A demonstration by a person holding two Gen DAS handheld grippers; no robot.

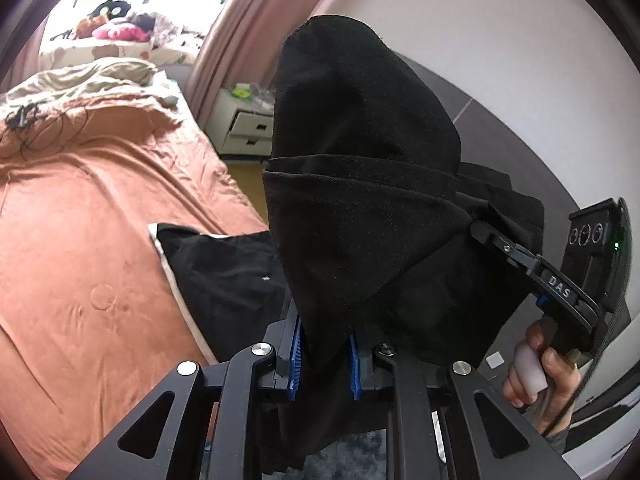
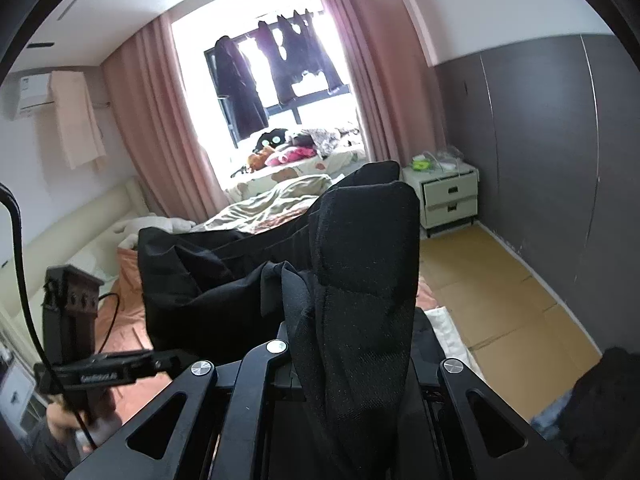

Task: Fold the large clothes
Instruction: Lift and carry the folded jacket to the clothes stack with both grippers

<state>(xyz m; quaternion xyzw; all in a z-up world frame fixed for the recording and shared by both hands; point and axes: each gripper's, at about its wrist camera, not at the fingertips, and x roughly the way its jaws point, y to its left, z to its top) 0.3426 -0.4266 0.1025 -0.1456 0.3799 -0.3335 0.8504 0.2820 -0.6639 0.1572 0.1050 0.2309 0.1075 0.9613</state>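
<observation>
Left wrist, tongs clamping black garment

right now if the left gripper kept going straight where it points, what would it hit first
The left gripper is shut on the black garment, whose bunched cloth fills the line ahead. Past that, probably the grey wall panel or the white nightstand; depth is unclear.

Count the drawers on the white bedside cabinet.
2. Both are on the front of the white bedside cabinet by the grey wall: an upper drawer and a lower drawer directly beneath it. None seems hidden.
</observation>
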